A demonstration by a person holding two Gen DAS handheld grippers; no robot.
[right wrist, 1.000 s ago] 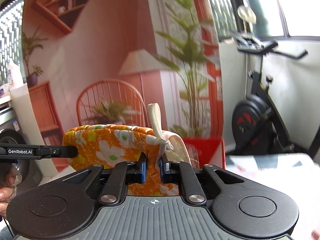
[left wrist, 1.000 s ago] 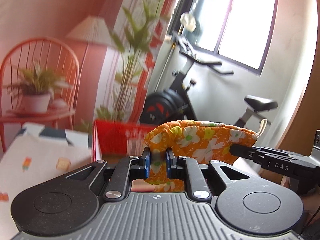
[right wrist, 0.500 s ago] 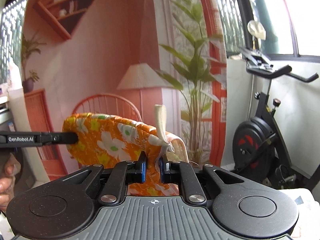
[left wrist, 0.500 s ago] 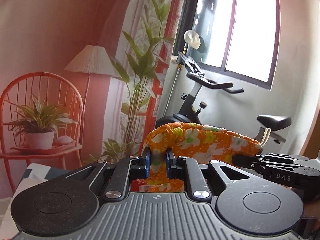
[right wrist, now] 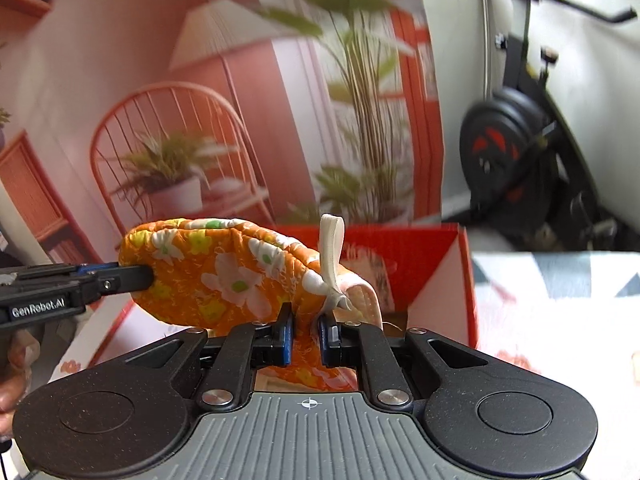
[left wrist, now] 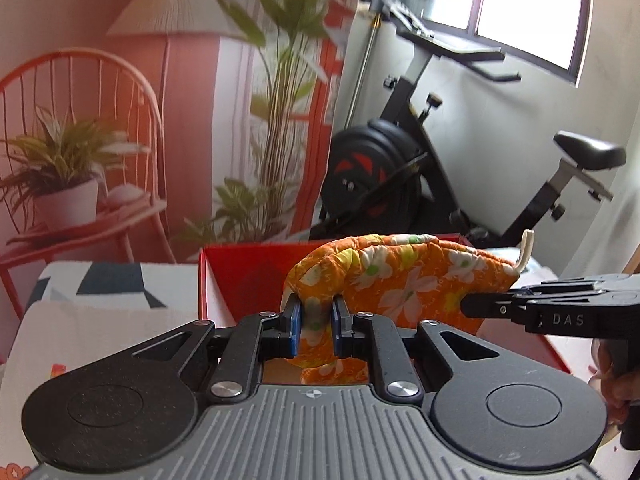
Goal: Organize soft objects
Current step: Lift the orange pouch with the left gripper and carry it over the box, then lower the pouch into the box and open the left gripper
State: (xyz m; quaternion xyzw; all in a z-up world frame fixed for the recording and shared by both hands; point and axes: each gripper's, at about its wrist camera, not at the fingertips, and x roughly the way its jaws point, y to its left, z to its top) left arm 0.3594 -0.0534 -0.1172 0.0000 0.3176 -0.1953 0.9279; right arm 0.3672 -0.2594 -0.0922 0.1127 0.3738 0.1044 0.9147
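An orange padded mitt with white and yellow flowers (left wrist: 404, 280) hangs in the air between my two grippers, above an open red box (left wrist: 248, 268). My left gripper (left wrist: 314, 322) is shut on its left end. My right gripper (right wrist: 306, 330) is shut on the other end, beside the mitt's white loop (right wrist: 330, 252). In the right wrist view the mitt (right wrist: 216, 276) stretches left to the left gripper's fingers (right wrist: 120, 280). In the left wrist view the right gripper's fingers (left wrist: 492, 306) pinch the mitt's right end. The box's floor is mostly hidden by the mitt.
The red box (right wrist: 456, 280) stands on a table covered with a white patterned cloth (left wrist: 92, 320). Something pale lies inside the box (right wrist: 368, 268). Behind are a printed backdrop of a chair and plants (left wrist: 120, 140) and a black exercise bike (left wrist: 400, 168). A hand (right wrist: 12, 380) shows at the left edge.
Both grippers have carried the mitt down and forward. The red box and tablecloth, out of sight half a second ago, now lie just beyond and under it. Both grips are unchanged.
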